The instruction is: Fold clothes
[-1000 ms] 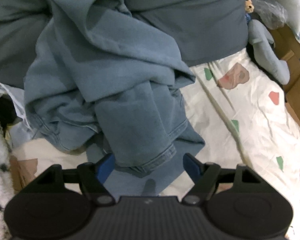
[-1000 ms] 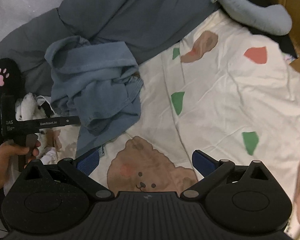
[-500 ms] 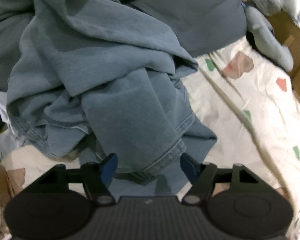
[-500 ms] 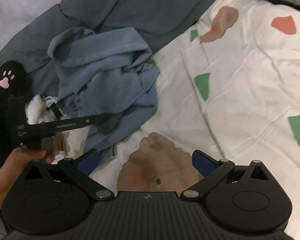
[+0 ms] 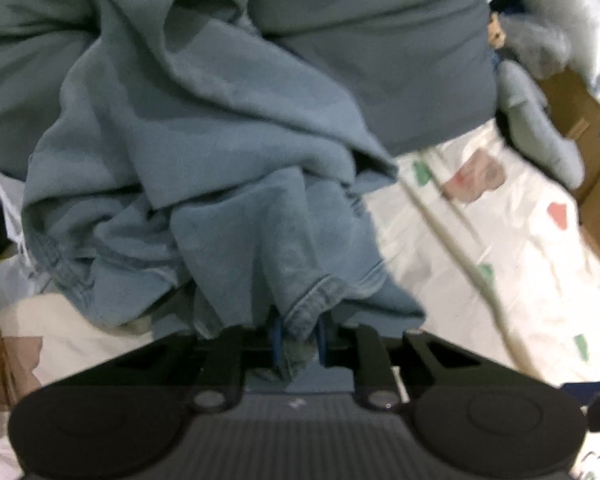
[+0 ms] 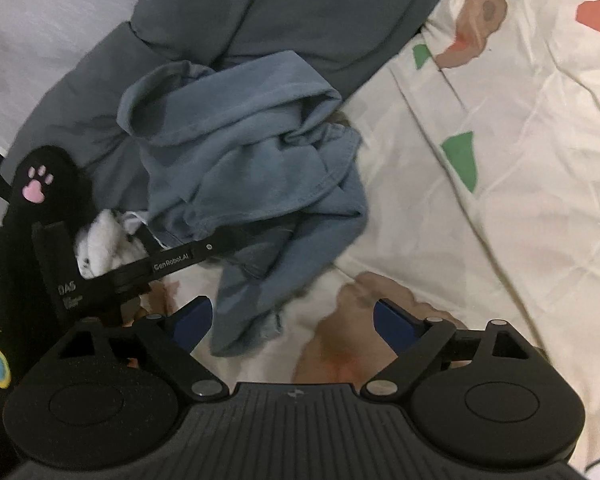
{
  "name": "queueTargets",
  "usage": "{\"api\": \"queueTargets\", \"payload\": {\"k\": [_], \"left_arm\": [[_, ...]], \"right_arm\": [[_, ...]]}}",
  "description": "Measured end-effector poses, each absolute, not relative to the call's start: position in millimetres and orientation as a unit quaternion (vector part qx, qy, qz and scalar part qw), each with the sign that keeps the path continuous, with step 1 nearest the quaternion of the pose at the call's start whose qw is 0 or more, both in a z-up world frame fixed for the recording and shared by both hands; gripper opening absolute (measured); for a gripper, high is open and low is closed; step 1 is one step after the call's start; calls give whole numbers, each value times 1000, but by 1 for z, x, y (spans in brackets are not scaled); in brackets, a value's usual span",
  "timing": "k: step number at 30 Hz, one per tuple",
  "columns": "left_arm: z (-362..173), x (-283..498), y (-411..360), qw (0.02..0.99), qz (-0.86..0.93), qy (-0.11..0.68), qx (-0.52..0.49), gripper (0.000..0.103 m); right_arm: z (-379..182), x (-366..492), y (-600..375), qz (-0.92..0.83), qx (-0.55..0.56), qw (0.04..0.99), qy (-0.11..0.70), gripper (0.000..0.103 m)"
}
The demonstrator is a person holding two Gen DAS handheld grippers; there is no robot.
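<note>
A crumpled blue denim garment (image 5: 204, 168) lies in a heap on a cream patterned bedsheet (image 5: 500, 248). My left gripper (image 5: 298, 338) is shut on a stitched hem of that garment, with the cloth bunched between the blue pads. In the right wrist view the same garment (image 6: 252, 168) lies ahead and to the left, and the left gripper's black body (image 6: 148, 268) reaches into it from the left. My right gripper (image 6: 292, 320) stands open over the sheet, its left finger close to a trailing corner of the denim.
A dark grey duvet (image 5: 380, 40) fills the back of the bed. A pale blue plush toy (image 5: 540, 128) and cardboard boxes (image 5: 580, 120) stand at the far right. A black plush paw with a pink print (image 6: 40, 184) and a white fluffy item (image 6: 104, 236) lie at the left.
My left gripper has closed from wide open onto the denim hem. The right gripper has moved left toward the garment, staying open.
</note>
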State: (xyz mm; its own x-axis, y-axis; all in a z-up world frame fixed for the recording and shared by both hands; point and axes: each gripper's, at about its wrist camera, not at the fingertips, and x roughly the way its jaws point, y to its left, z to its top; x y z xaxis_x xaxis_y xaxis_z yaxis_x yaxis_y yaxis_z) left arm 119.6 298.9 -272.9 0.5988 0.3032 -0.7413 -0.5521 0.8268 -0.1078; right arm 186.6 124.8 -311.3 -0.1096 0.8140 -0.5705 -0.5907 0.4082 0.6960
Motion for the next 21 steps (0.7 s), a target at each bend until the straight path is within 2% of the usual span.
{"api": "queueTargets", "payload": {"k": [14,21], "left_arm": [[-237,115,270,901,185,348,-185,13],[-227,113,253,906,148,359,-171,12]], "right_arm": [[-305,203,151,546,211,617,525,90],[-314,212,166,541,238,594,546,90]]}}
